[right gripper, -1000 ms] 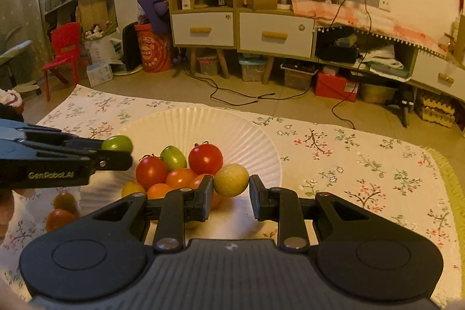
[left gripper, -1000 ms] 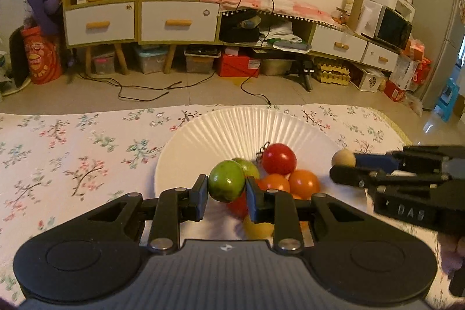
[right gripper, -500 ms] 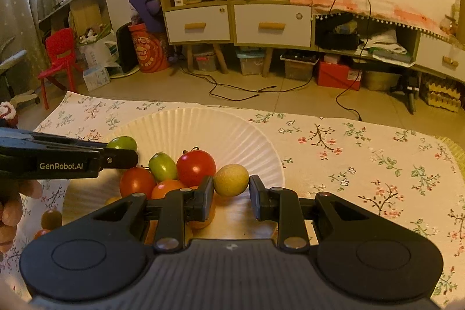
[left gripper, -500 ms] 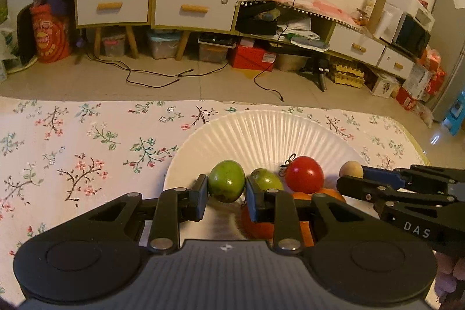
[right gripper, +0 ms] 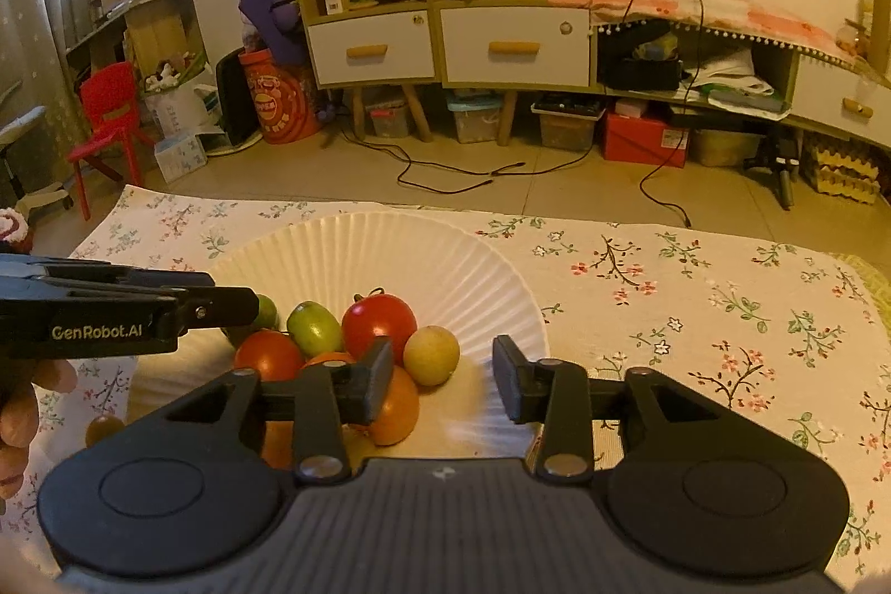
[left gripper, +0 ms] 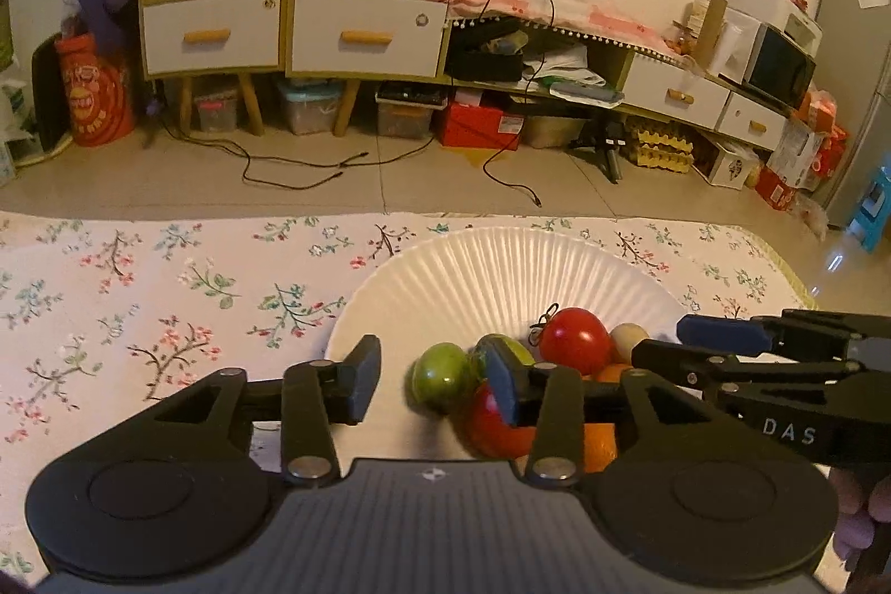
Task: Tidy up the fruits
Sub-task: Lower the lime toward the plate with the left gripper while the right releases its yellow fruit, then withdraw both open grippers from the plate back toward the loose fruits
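Left gripper (left gripper: 433, 374): jaws opening, standing well apart over the near part of the plate. A green fruit (left gripper: 441, 383) sits in the gap, nearer the right pad; a clear space separates it from the left pad, and whether the right pad still touches it cannot be told.
Right gripper (right gripper: 442, 374): jaws opening, pads apart. A pale yellow fruit (right gripper: 431, 353) shows in the gap just beyond the pads, close to the left one, with open space on its right; contact with the left pad cannot be told.
Fruit pile: on the white paper plate (right gripper: 390, 254), at 6 o'clock of its disc in the right wrist view. A red tomato (right gripper: 379, 325) with a stem sits at 10 o'clock from the yellow fruit; a second green fruit (right gripper: 313, 328) lies at the tomato's 9 o'clock; another red tomato (right gripper: 268, 354) lies at 7 o'clock from that. An orange fruit (right gripper: 396, 405) lies just below the yellow one, partly behind the left pad.
Off the plate: a small dull green fruit (right gripper: 103, 428) lies on the cloth at 8 o'clock of the plate.
Hand (right gripper: 16, 418): fingers under the left gripper's body, at the left edge of the right wrist view.
Tablecloth (right gripper: 696, 293): floral, under the plate.
Far room: a yellow shelf unit with white drawers (right gripper: 445, 43) at 12 o'clock, a red child's chair (right gripper: 108, 109) at 10 o'clock.
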`<move>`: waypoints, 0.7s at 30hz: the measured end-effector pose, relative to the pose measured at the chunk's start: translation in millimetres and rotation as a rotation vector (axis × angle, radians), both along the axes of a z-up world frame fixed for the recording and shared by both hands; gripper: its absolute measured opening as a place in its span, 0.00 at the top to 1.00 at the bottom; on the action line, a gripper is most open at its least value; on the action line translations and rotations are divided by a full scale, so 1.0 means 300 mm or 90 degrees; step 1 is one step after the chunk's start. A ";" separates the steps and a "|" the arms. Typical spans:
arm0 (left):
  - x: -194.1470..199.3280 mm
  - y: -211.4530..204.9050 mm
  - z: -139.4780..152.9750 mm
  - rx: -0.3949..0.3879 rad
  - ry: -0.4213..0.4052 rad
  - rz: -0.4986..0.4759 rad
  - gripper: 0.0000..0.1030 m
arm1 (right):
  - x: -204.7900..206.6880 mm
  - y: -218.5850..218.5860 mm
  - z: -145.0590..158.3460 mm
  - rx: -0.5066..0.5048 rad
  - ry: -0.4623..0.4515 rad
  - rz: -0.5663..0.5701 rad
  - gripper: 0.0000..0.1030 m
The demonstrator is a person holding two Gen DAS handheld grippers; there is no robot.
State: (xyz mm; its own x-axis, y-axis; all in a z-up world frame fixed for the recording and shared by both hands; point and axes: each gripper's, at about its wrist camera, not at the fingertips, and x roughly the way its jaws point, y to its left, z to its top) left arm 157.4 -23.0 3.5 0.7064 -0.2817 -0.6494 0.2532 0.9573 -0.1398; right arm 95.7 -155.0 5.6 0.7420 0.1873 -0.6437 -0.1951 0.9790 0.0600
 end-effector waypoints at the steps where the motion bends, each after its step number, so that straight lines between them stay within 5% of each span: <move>1: -0.005 0.004 0.005 0.000 -0.003 0.000 0.55 | -0.001 0.001 0.003 0.000 -0.001 0.000 0.61; 6: -0.033 0.015 0.026 0.009 -0.012 -0.003 0.48 | -0.026 0.003 0.029 0.004 -0.007 0.001 0.49; 21: -0.149 0.076 0.043 0.035 -0.015 -0.004 0.34 | -0.114 -0.002 0.067 0.008 -0.001 -0.012 0.34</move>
State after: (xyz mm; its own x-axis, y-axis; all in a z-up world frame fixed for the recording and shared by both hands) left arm 112.8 -0.2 16.3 0.7206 -0.2504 -0.6466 0.2612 0.9618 -0.0813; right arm 61.6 -155.5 25.6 0.7461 0.1821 -0.6404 -0.1771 0.9815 0.0727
